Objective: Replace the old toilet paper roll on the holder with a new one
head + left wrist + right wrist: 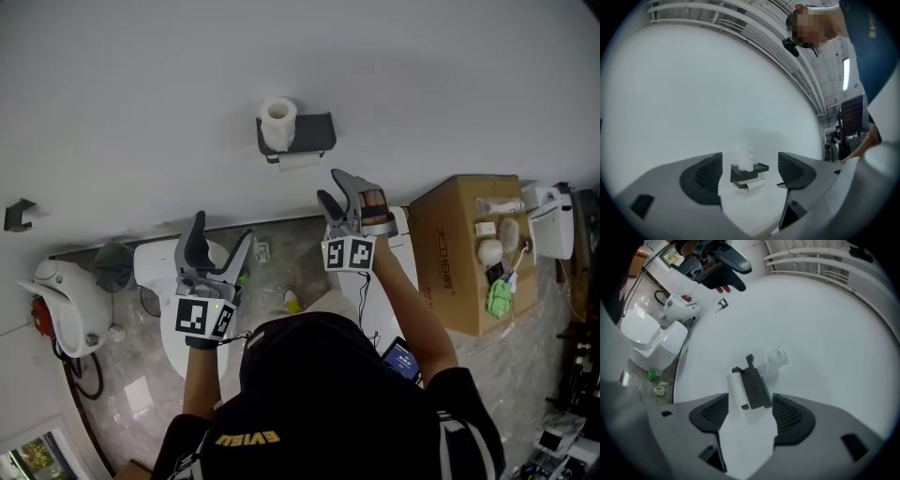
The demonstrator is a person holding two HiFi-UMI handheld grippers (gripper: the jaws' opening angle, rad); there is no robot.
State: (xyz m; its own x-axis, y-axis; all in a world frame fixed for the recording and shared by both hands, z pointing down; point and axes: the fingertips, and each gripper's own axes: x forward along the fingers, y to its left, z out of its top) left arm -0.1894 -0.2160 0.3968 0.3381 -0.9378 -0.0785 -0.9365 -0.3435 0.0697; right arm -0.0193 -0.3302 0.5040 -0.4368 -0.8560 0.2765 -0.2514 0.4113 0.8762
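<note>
A full white toilet paper roll (278, 122) stands upright on top of the black wall-mounted holder (317, 132), with a thin white roll (298, 161) on its bar beneath. The left gripper (221, 232) and right gripper (334, 190) hover short of it, both with jaws spread and empty

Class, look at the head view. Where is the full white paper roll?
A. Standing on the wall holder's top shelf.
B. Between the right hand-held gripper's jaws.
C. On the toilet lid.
A: the roll stands upright on the shelf of the black holder, above the thin old roll.
</note>
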